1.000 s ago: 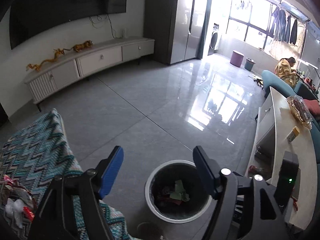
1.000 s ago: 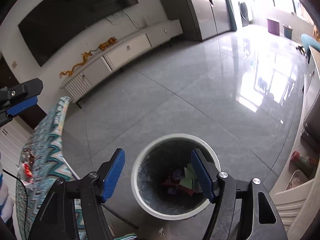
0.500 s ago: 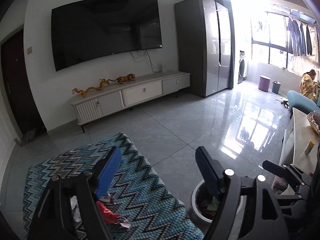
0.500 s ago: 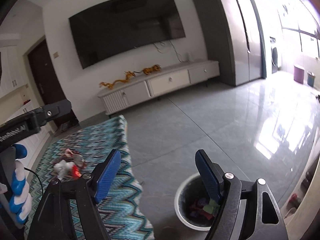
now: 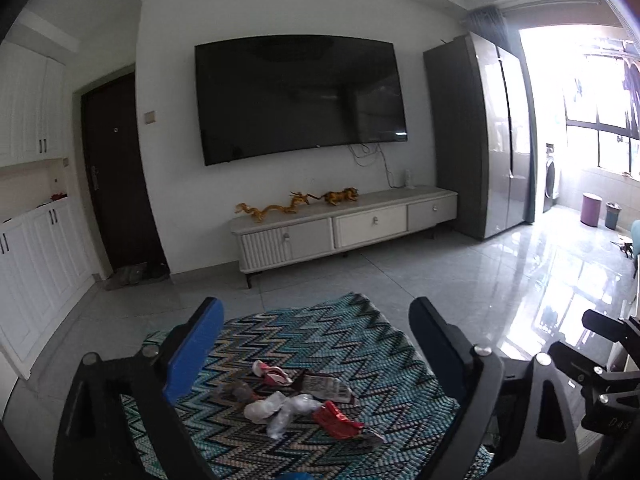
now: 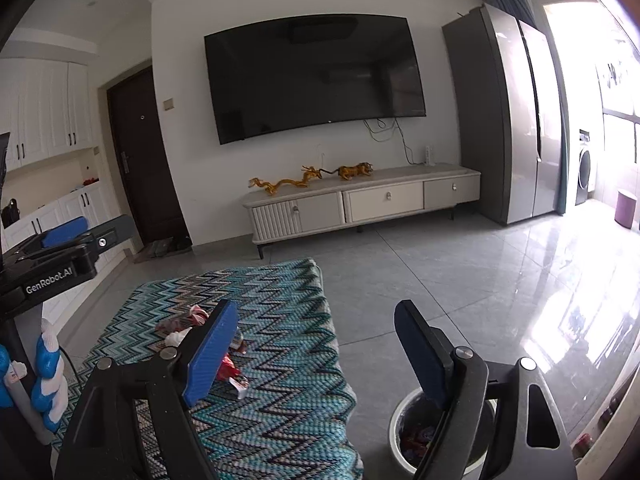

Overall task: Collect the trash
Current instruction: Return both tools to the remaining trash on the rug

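A pile of trash lies on the zigzag-patterned cloth [image 5: 320, 344]: a crumpled white wrapper [image 5: 280, 406], a red wrapper [image 5: 336, 424], a dark wrapper with a barcode [image 5: 324, 386] and a pink-white one [image 5: 270, 372]. My left gripper [image 5: 316, 348] is open and empty above the pile. My right gripper [image 6: 316, 350] is open and empty over the cloth's right edge [image 6: 304, 360], with the trash [image 6: 228, 368] partly hidden behind its left finger. The white-rimmed bin [image 6: 404, 432] with trash inside stands on the floor at lower right.
A grey tiled floor [image 6: 440, 280] stretches to a low white TV cabinet [image 6: 360, 200] under a wall TV. A tall grey fridge [image 6: 508, 120] stands at right. My left gripper shows at the left of the right wrist view [image 6: 72, 240].
Both grippers have swung up and left from over the bin to the cloth with the trash pile. Both stay open and empty.
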